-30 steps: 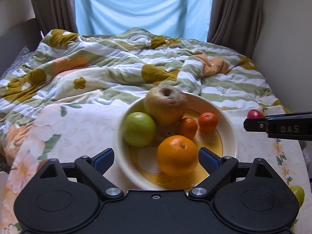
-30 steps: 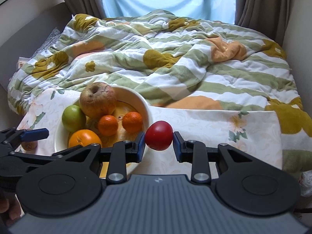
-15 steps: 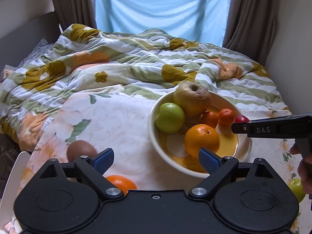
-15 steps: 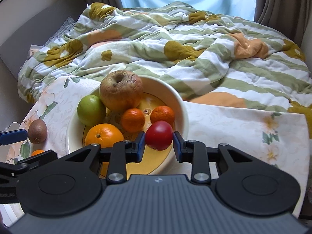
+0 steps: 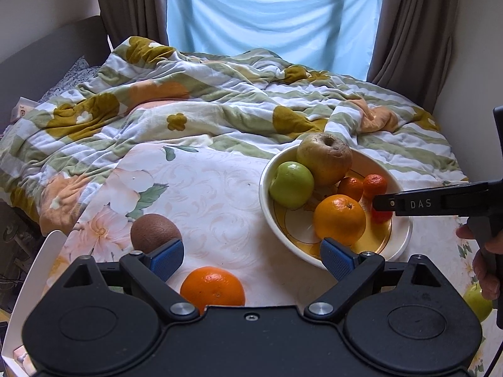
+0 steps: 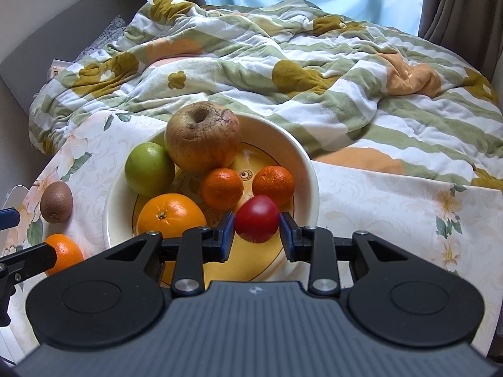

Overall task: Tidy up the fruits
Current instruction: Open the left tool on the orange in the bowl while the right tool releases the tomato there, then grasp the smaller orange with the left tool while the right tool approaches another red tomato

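A cream bowl point(image 6: 306, 163) point(image 5: 267, 201) on the floral cloth holds a brown apple point(image 6: 202, 135), a green apple point(image 6: 149, 168), an orange point(image 6: 169, 215) and two mandarins point(image 6: 221, 188). My right gripper point(image 6: 257, 231) is shut on a red fruit point(image 6: 257, 221) and holds it low over the bowl's near side; that gripper also shows from the side in the left wrist view point(image 5: 382, 209). My left gripper point(image 5: 253, 256) is open and empty, above a loose orange point(image 5: 212, 286) with a kiwi point(image 5: 154, 231) by its left finger.
A rumpled striped blanket point(image 6: 314, 72) covers the bed behind the table. Another green apple point(image 5: 478, 301) lies at the table's right edge by the hand. A white chair back point(image 5: 34, 267) stands at the left.
My right gripper carried the red fruit from beside the bowl to over its inside and lowered it. My left gripper drew back and left, bringing the kiwi and loose orange into view.
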Tool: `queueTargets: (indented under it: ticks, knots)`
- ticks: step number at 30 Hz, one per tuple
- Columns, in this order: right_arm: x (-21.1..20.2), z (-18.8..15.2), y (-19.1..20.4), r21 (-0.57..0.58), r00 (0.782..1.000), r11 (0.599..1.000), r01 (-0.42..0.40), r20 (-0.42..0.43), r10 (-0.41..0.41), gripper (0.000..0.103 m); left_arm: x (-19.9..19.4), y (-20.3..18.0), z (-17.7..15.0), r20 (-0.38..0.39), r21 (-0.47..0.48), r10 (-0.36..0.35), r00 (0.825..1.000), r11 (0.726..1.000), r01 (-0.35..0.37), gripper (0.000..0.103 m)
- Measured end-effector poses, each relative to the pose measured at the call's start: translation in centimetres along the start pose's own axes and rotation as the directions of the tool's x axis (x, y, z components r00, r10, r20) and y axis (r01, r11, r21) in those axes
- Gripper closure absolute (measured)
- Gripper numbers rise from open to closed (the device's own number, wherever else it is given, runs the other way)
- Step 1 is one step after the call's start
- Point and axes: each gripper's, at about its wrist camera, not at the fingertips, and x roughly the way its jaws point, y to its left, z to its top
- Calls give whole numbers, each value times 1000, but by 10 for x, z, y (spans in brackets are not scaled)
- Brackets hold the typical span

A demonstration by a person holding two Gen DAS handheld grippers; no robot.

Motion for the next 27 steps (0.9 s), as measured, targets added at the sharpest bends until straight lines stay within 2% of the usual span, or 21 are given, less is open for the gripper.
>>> queueTargets:
  ticks: [2, 4, 5, 9, 16, 22, 27]
  knots:
    - [-2, 0, 1, -1, 1000, 1000, -1, 8, 1, 35, -2, 1, -1, 3, -6, -1, 1000, 1000, 1, 7]
    - [-7, 0, 1, 2, 999, 1000, 19, 34, -19, 4, -5, 4, -2, 8, -11, 2, 1000, 1000, -2, 7]
    - [-10, -1, 1, 3, 998, 1000, 28, 50, -28, 0, -7, 4, -2, 10, -12, 5, 1000, 1000, -4, 7]
    - [-18, 0, 2, -6, 997, 999, 39, 63, -38, 0, -12, 6, -4, 20, -11, 10, 1000, 1000, -10, 7]
    - [-47, -6, 8, -6, 994, 999, 54, 94, -53, 0, -35, 6, -3, 65, -2, -22, 998, 1000, 22, 7]
    - [-95, -14, 22, -7, 983, 992, 130, 132, -128, 0, -66, 12, -2, 114, 41, -38, 993, 999, 33, 6]
    - [-130, -28, 29, 45, 973, 984, 175, 147, -179, 0, -84, 23, -7, 142, 51, -56, 988, 997, 49, 5]
